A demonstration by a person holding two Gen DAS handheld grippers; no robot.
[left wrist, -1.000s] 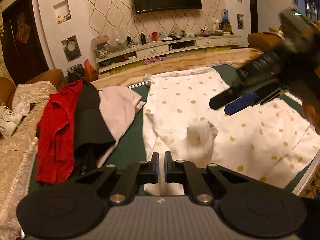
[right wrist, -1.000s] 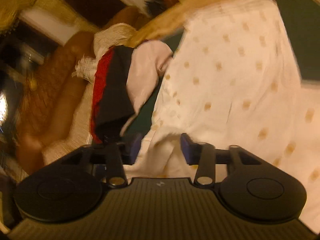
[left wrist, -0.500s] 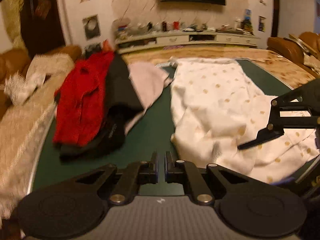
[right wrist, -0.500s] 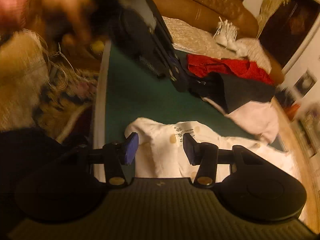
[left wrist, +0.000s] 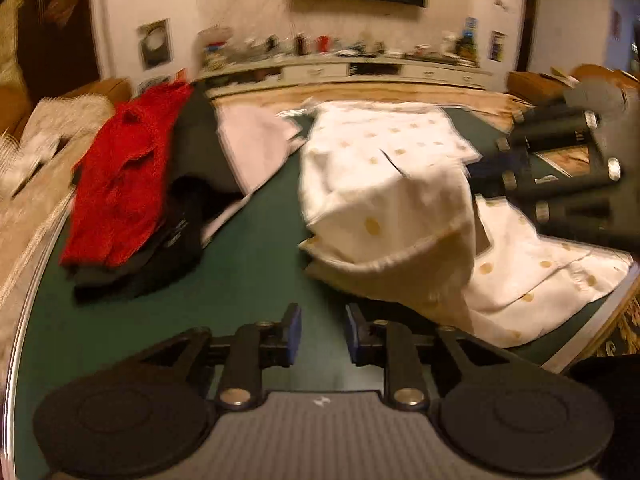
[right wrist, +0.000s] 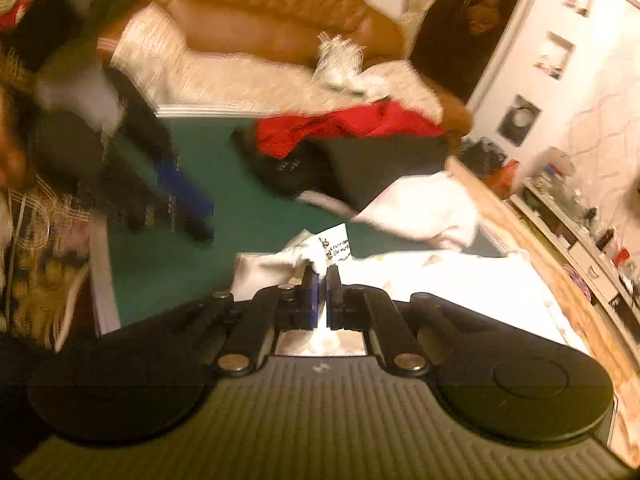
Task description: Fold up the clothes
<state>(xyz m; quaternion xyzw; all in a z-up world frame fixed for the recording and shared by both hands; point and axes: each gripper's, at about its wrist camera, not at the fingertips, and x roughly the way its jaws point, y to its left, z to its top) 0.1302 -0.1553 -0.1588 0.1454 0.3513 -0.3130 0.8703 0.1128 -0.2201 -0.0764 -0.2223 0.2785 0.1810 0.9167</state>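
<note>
A white garment with gold dots (left wrist: 380,168) lies spread on the green table (left wrist: 248,264), and its near part is raised into a fold. In the right wrist view my right gripper (right wrist: 320,280) is shut on the white garment (right wrist: 440,276) at an edge beside a printed label (right wrist: 336,246). The right gripper (left wrist: 560,168) also shows at the right of the left wrist view. My left gripper (left wrist: 320,332) hovers low over bare green table, left of the fold. Its jaws are opening and nothing is between them. Its blue pads (right wrist: 180,192) show in the right wrist view.
A pile of red (left wrist: 120,184), black (left wrist: 188,200) and pale pink (left wrist: 252,140) clothes lies on the table's left half. A brown sofa with a lace cover (right wrist: 280,8) runs along that side. The table's metal rim (right wrist: 100,272) is near. A low TV shelf (left wrist: 360,68) stands beyond.
My right gripper has closed on the white garment's edge, which now stands raised in a fold. The left gripper's jaws, shut before, have parted. The right wrist view has stopped rolling.
</note>
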